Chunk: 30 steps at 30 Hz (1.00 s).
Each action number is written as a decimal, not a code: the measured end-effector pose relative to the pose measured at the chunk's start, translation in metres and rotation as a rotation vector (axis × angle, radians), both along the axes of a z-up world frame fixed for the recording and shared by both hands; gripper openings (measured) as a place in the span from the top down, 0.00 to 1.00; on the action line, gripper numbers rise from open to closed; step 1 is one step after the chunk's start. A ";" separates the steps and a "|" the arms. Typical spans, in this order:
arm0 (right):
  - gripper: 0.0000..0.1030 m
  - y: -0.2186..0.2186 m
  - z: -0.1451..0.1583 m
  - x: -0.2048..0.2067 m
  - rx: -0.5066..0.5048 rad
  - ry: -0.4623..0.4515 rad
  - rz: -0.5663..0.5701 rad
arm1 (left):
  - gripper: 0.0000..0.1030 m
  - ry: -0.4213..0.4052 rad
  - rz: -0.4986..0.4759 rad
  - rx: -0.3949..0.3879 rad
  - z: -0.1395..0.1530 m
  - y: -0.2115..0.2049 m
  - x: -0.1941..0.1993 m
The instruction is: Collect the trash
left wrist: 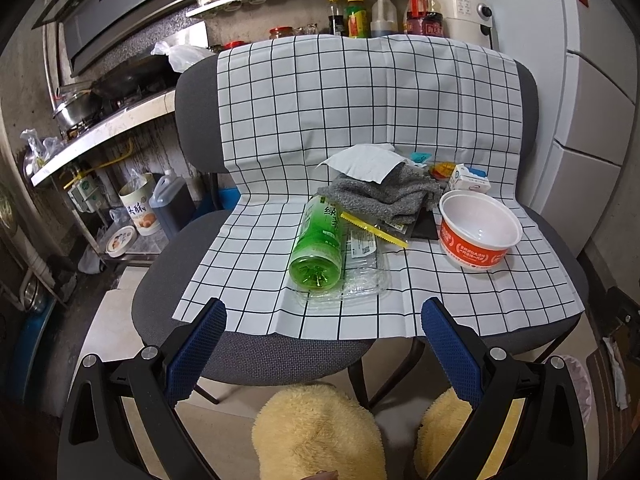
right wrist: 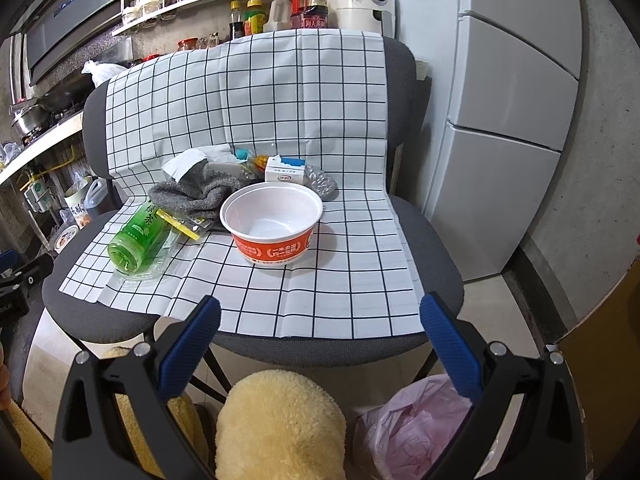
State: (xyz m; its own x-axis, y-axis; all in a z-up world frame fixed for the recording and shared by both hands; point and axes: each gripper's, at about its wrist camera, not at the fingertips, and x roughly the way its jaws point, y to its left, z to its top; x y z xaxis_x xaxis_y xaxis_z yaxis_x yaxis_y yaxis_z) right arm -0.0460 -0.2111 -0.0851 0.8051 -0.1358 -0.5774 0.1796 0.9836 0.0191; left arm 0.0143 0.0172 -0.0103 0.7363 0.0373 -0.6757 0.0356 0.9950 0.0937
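Note:
Trash lies on a checked cloth (left wrist: 280, 120) over a grey chair. A green bottle (left wrist: 320, 244) lies on its side on a clear plastic tray (left wrist: 364, 276). An orange and white paper bowl (left wrist: 478, 230) stands upright to its right. Behind them are a grey rag (left wrist: 384, 196), a white tissue (left wrist: 360, 162), a yellow-edged wrapper (left wrist: 374, 228) and a small milk carton (left wrist: 470, 180). The same bottle (right wrist: 140, 236), bowl (right wrist: 272, 224) and carton (right wrist: 286, 172) show in the right wrist view. My left gripper (left wrist: 324, 316) and right gripper (right wrist: 320, 312) are both open and empty, in front of the chair's edge.
A bin lined with a pink bag (right wrist: 412, 424) stands on the floor below the right gripper. Yellow fluffy slippers (left wrist: 320, 432) are underfoot. A fridge (right wrist: 512, 120) is at right, a kitchen counter with pots (left wrist: 80, 108) at left, bottles (left wrist: 356, 16) behind the chair.

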 end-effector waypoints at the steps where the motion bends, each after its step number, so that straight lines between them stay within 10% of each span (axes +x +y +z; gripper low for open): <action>1: 0.06 0.000 -0.001 0.003 0.001 0.001 0.005 | 0.06 0.006 0.005 -0.003 -0.001 0.001 0.002; 30: 0.06 -0.022 -0.030 0.127 0.061 0.036 0.104 | 0.07 0.140 0.054 0.009 -0.059 0.019 0.095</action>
